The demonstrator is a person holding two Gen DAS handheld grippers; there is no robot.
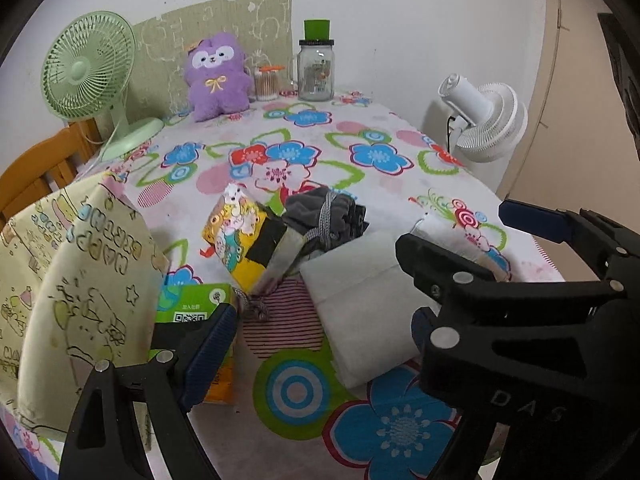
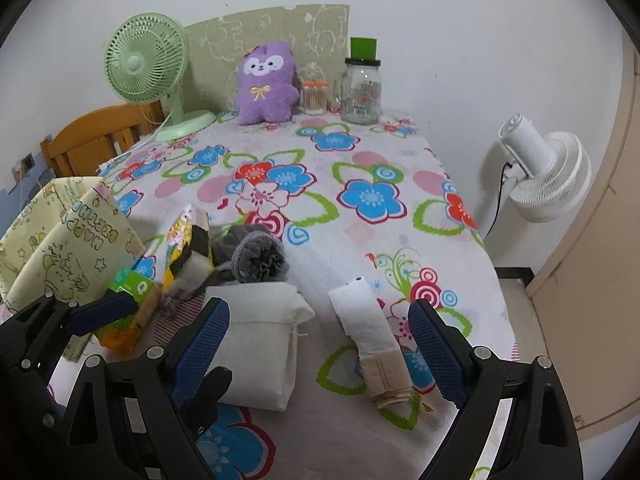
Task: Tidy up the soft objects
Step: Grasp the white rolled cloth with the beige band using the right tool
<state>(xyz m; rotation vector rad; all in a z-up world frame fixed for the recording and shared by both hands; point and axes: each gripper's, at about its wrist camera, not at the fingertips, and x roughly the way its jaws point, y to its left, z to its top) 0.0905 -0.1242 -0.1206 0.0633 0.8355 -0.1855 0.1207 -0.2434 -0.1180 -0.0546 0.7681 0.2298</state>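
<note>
The rolled white bandage, its long axis running away from the camera, is being framed between the wide-open, empty fingers of the right gripper, the nearer one, while the left gripper is likewise being held open.

A home room: a flowered tablecloth covers the table, with a purple plush toy, green desk fan and wooden chair at upper left.

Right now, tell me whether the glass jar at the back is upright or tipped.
Upright. The glass jar stands on its base on the flowered tablecloth, its black lid level on top with a green cup on it.
</note>
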